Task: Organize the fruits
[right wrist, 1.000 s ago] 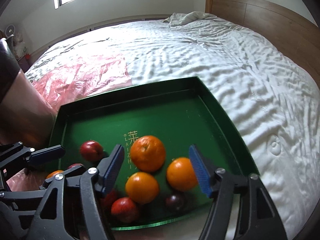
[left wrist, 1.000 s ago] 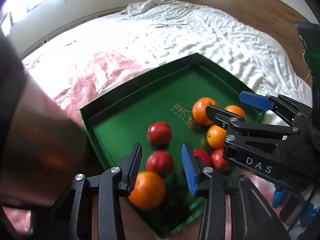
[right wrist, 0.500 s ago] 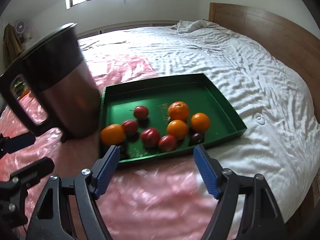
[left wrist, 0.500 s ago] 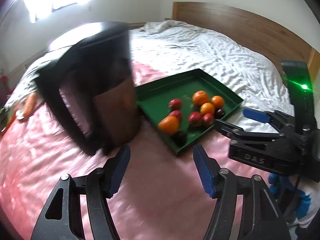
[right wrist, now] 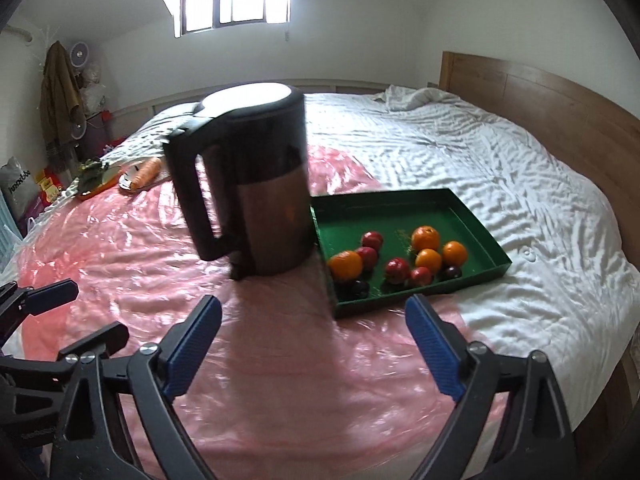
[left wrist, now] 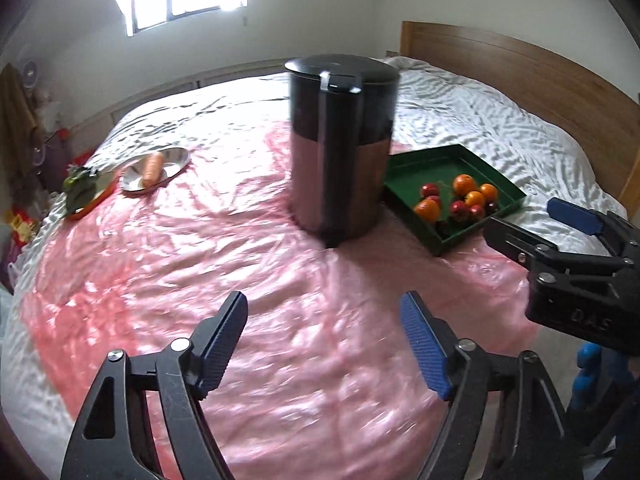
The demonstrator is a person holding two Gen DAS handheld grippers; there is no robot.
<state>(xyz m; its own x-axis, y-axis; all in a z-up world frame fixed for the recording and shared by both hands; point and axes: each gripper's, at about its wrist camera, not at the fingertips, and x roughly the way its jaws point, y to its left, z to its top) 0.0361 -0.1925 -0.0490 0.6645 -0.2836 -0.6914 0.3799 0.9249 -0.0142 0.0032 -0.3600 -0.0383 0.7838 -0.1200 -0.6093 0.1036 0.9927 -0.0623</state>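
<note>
A green tray (right wrist: 476,220) (left wrist: 476,162) lies on the bed and holds several oranges (right wrist: 346,265) (left wrist: 427,209), red apples (right wrist: 397,270) (left wrist: 459,209) and dark plums (right wrist: 360,288). My left gripper (left wrist: 323,344) hovers over the pink sheet well short of the tray; its jaws are opening and nothing is between them. My right gripper (right wrist: 314,346) is open and empty, in front of the tray's near edge. The right gripper (left wrist: 538,222) also shows at the right of the left wrist view.
A tall black and steel kettle (right wrist: 256,184) (left wrist: 344,148) stands just left of the tray. A carrot (left wrist: 153,168) lies on a metal plate (left wrist: 176,162) far left, beside a red plate with greens (left wrist: 86,190). A wooden headboard (right wrist: 560,120) bounds the right.
Both grippers have pulled back and up from over the tray, so the kettle and the whole bed now show. The left jaws have spread much wider.
</note>
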